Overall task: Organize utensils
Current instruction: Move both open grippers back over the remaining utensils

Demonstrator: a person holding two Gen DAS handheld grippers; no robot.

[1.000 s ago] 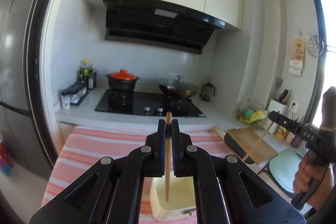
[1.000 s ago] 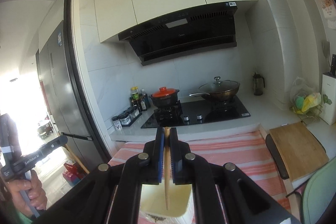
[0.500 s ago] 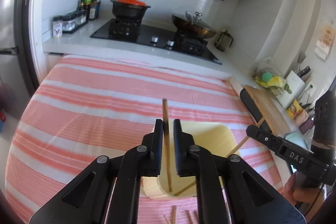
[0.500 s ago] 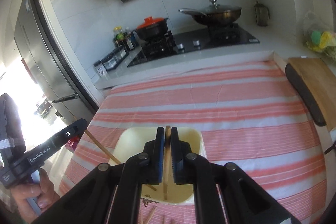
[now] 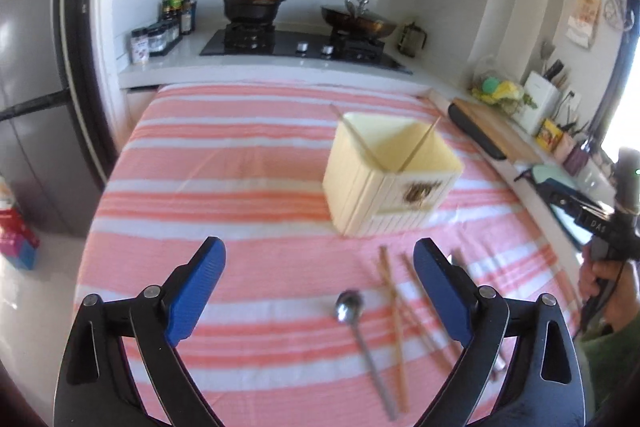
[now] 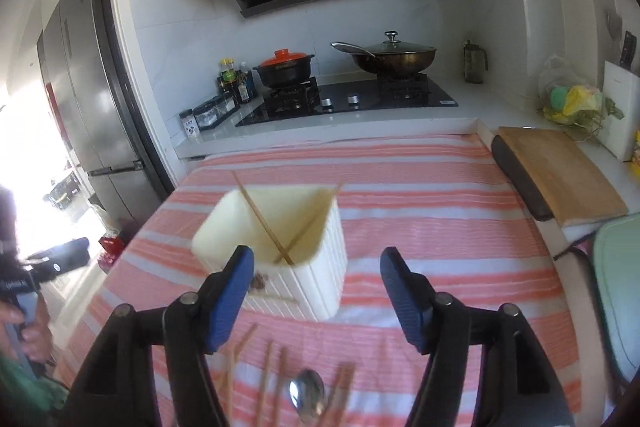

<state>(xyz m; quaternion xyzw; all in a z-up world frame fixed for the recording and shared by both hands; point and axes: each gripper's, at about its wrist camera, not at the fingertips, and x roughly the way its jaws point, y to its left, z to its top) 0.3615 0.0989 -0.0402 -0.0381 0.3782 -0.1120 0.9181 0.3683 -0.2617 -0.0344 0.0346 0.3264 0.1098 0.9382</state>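
Bench (image 5: 240, 163): covered with a pink-and-white striped cloth; it carries the holder and the loose utensils.
Holder (image 5: 384, 187): cream ribbed box standing upright on the bench, beyond both pairs of fingers; in the right wrist view (image 6: 320, 267) it sits ahead between them, partly behind the left-hand blue pad.
Left gripper (image 5: 318, 277): blue-padded fingers (image 5: 196, 283) spread wide and opening, nothing between the pads; bare cloth and the utensils show through the gap.
Right gripper (image 6: 316, 269): fingers (image 6: 404, 291) apart and opening, gripping nothing.
Chopsticks in holder (image 5: 354, 137): two sticks lean inside the box, crossing near its front wall, tops poking out at opposite rims; also seen in the right wrist view (image 6: 264, 219).
Loose chopsticks (image 5: 394, 311): several lie flat on the cloth near the front of the holder, just inside the left gripper's right-hand finger; in the right wrist view (image 6: 266, 379) they lie below the gap between the fingers.
Spoon (image 5: 350, 309): metal, flat on the cloth beside the loose chopsticks, bowl pointing toward the holder, within the left gripper's gap; blurred at the bottom of the right wrist view (image 6: 306, 397).
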